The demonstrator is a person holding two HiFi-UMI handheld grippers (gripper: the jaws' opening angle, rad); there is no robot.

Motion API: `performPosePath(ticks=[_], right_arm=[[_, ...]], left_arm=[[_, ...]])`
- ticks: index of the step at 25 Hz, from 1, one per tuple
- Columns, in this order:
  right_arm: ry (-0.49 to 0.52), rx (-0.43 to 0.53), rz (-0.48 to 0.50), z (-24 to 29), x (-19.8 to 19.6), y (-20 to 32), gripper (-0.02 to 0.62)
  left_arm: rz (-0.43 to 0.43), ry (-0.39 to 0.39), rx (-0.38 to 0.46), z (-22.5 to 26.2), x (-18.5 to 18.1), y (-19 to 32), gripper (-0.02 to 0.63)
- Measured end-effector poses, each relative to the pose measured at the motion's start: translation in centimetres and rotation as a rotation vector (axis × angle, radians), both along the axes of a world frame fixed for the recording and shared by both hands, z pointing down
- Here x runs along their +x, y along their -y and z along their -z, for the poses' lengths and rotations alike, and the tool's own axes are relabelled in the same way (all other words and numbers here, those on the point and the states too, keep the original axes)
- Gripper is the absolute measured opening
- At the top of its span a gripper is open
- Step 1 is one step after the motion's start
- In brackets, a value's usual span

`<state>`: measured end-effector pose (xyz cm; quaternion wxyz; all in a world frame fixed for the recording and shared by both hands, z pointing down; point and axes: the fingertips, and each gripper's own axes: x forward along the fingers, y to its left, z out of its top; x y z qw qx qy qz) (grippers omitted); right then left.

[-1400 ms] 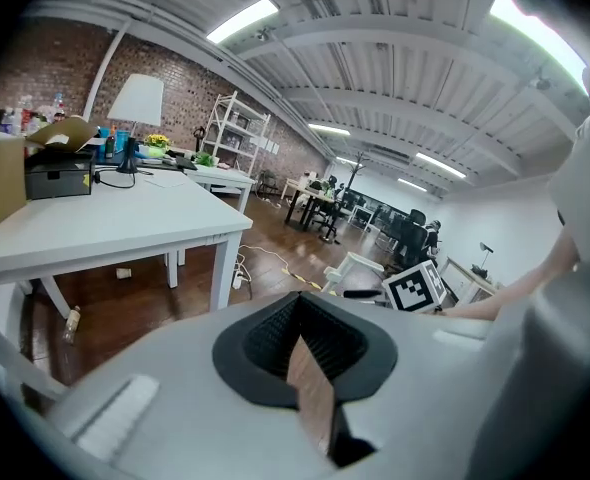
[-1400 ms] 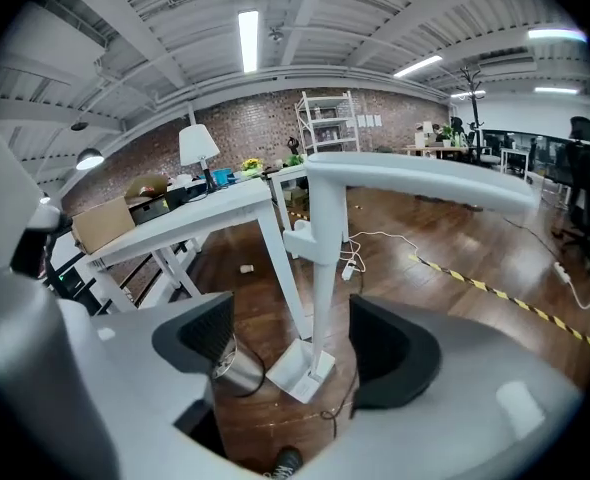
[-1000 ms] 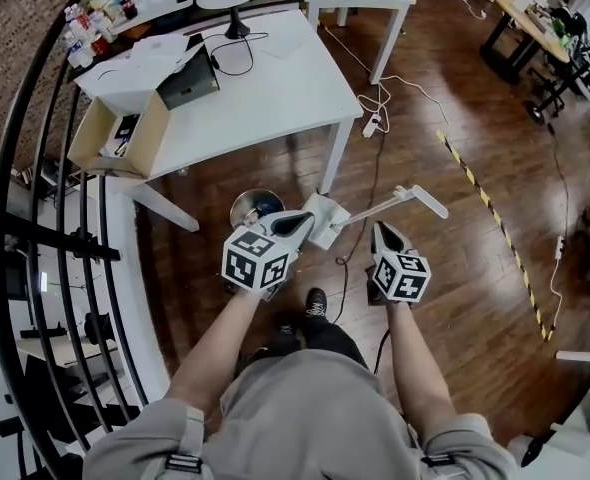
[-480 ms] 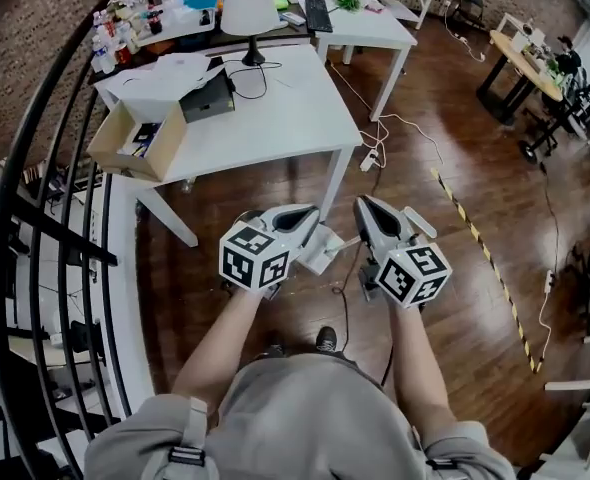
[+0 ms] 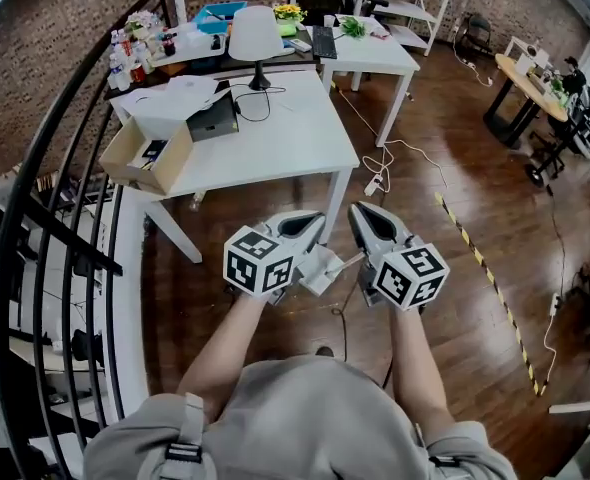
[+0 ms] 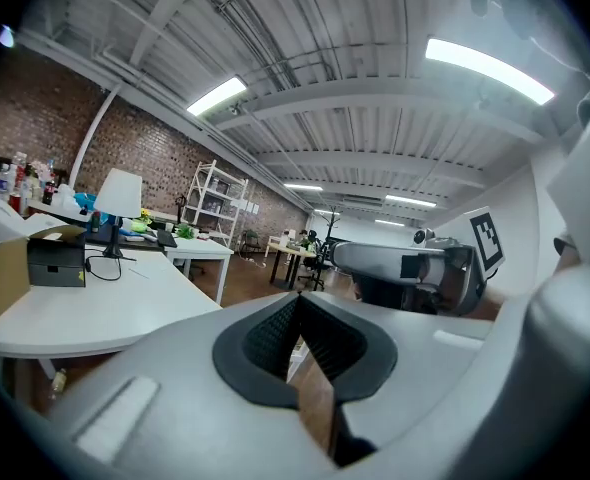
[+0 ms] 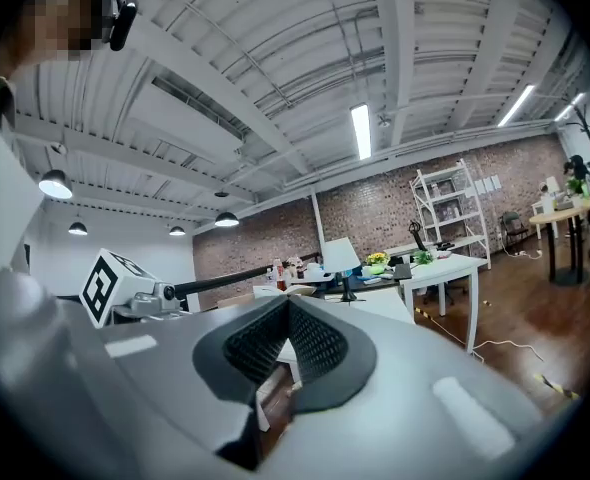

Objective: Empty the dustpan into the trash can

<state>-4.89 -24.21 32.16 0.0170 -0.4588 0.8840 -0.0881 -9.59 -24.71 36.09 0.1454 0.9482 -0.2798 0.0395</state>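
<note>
In the head view my left gripper (image 5: 312, 226) and right gripper (image 5: 361, 216) are held side by side high above the wooden floor, both pointing away from me. Each is shut with nothing between its pads. Far below, in the gap between them, part of the white dustpan (image 5: 319, 266) and its long handle (image 5: 352, 260) lie on the floor. The trash can is hidden behind my left gripper. In the left gripper view the jaws (image 6: 295, 306) meet at the tip. The right gripper view shows its jaws (image 7: 288, 310) closed too.
A white table (image 5: 275, 138) stands ahead with a cardboard box (image 5: 145, 158) and a lamp (image 5: 255, 33) on it. A black curved railing (image 5: 50, 178) runs along the left. A power strip with cables (image 5: 374, 183) and striped floor tape (image 5: 485, 278) lie to the right.
Both grippers have risen toward the camera and levelled out, the right one more. The trash can, seen a second ago beside the dustpan, is now covered by my left gripper.
</note>
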Motion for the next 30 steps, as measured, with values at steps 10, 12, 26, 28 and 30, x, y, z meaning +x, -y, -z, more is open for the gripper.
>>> performPosePath(ticks=[10, 12, 26, 28, 30], right_arm=[[-0.01, 0.01, 0.001, 0.5, 1.6, 0.3, 0.005], [-0.014, 0.009, -0.001, 0.5, 1.6, 0.4, 0.005], [0.005, 0.005, 0.0, 0.6, 1.8, 0.8, 0.005], [0.007, 0.003, -0.003, 0.6, 1.9, 0.8, 0.005], [0.007, 0.001, -0.006, 0.5, 2.0, 0.8, 0.005]], left_arm=[[0.001, 0.008, 0.014, 1.0, 1.1, 0.2, 0.006], [0.002, 0.012, 0.015, 1.0, 1.0, 0.4, 0.006], [-0.004, 0.027, 0.019, 1.1, 0.8, 0.7, 0.006], [-0.005, 0.029, 0.018, 1.2, 0.9, 0.7, 0.005], [-0.006, 0.033, 0.015, 1.1, 1.0, 0.7, 0.005]])
